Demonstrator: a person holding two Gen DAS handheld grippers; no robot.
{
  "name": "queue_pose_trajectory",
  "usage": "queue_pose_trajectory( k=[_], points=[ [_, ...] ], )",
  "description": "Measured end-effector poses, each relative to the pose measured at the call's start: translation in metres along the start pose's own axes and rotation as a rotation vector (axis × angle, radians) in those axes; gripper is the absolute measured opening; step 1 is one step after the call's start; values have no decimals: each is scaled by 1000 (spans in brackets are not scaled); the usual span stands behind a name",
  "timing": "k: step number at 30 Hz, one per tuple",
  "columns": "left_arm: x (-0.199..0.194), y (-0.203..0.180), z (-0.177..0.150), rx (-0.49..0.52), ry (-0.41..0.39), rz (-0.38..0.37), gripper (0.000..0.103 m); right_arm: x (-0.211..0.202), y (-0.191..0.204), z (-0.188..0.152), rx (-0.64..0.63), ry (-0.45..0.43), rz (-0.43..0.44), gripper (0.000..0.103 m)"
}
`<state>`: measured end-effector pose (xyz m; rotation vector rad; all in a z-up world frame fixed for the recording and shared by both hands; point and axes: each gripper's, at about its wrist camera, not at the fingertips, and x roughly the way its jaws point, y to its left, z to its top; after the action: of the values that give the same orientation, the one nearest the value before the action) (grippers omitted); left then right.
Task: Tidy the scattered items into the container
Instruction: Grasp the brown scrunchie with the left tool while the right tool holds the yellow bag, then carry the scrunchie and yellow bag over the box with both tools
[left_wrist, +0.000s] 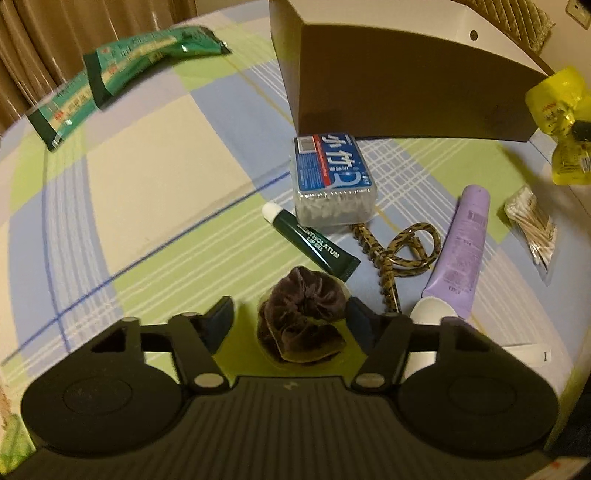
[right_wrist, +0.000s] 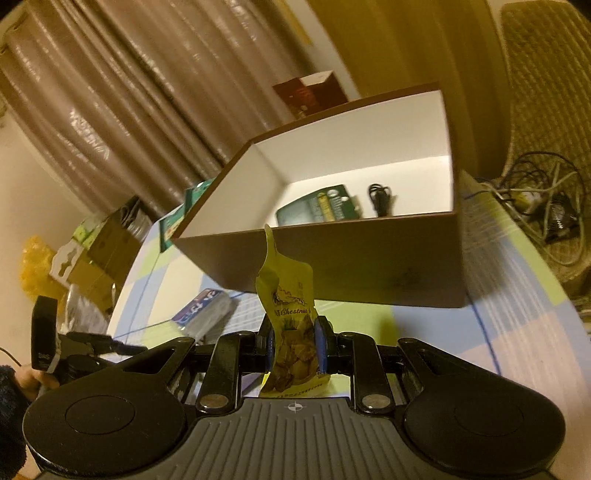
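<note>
- Left gripper (left_wrist: 291, 317), lower centre of the left wrist view: jaws partly open, one finger on each side of a dark brown velvet scrunchie (left_wrist: 303, 321) lying on the checked green, blue and cream cloth (left_wrist: 147, 177). Whether the pads press on it cannot be told.
- Right gripper (right_wrist: 293, 349), lower centre of the right wrist view: jaws nearly closed, blue pads clamping a yellow snack pouch (right_wrist: 286, 314) printed "Chestnut"; its lower text is cut off.
- Brown cardboard box with white interior (right_wrist: 369, 266), centre of the right wrist view, just beyond the pouch. Inside lie a green packet (right_wrist: 317, 210) with illegible print and a small black item (right_wrist: 380, 199) too small to identify.
- Dark green tube (left_wrist: 314, 240), centre of the left wrist view: reads "MENTHOLATUM LIP GEL".
- Clear box with blue label (left_wrist: 332, 177): white characters; contents hard to make out.
- Leopard-pattern hair claw (left_wrist: 391, 254), lilac tube (left_wrist: 461, 243) with blurred print, bag of cotton swabs (left_wrist: 532, 225): right of centre.
- Two green packets (left_wrist: 110, 77), upper left: print blurred.
</note>
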<state>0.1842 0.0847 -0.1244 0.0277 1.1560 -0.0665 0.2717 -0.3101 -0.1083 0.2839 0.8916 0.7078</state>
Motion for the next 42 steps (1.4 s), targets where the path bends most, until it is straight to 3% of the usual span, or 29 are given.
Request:
queue_pose_trajectory(
  k=[6,10,19,26,35,42],
  points=[
    [4,2,0,-39,-16,-60,23,-1,-1,1,16,-8,-15,18],
    [-10,3,0,-40,-48,-51,13,-4,0,6,7,-16,-10,18],
    [-58,3,11,-29,-156,1,13,-12,9,23,-35,-46,7,19],
    [-89,-7,35,2,-254,-4,13,-25,14,41,-76,-88,20,18],
    [-108,-34,99,82,-373,-31,13,-32,17,74,-150,-140,13,18],
    [-96,-56,159,133,-395,-41,13,-19,11,106,-193,-153,-14,18]
  ],
)
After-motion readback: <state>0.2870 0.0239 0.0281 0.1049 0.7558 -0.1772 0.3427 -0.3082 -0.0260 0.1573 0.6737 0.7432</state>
